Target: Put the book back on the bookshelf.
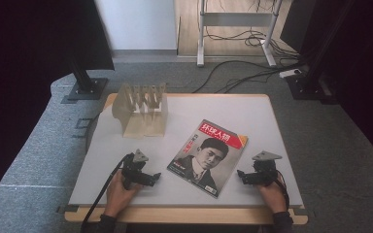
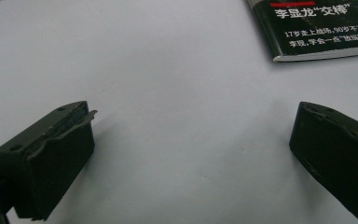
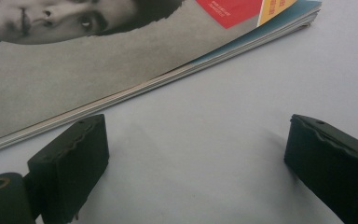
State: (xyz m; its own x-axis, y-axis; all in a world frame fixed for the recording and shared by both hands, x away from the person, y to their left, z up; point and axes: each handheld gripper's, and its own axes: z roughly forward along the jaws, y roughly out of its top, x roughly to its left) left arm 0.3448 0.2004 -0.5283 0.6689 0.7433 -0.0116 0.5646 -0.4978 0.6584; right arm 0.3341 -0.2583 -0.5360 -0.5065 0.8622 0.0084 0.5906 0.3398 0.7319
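Observation:
A magazine (image 1: 207,156) with a portrait cover and a red title lies flat on the white table (image 1: 233,109), tilted, between the two hands. My left gripper (image 1: 153,178) rests low on the table to its left, open, with bare table between its jaws; a corner of the magazine (image 2: 317,28) lies ahead to the right. My right gripper (image 1: 240,175) sits at the magazine's right edge, open, holding nothing. In the right gripper view the magazine (image 3: 74,79) and its page edge run just beyond the left jaw. A wooden slotted rack (image 1: 142,109) stands at the back left.
The table's wooden front edge (image 1: 184,216) runs just in front of the hands. Black stands (image 1: 85,82) and cables (image 1: 243,73) lie on the grey floor beyond the table. A white frame (image 1: 235,29) stands at the back.

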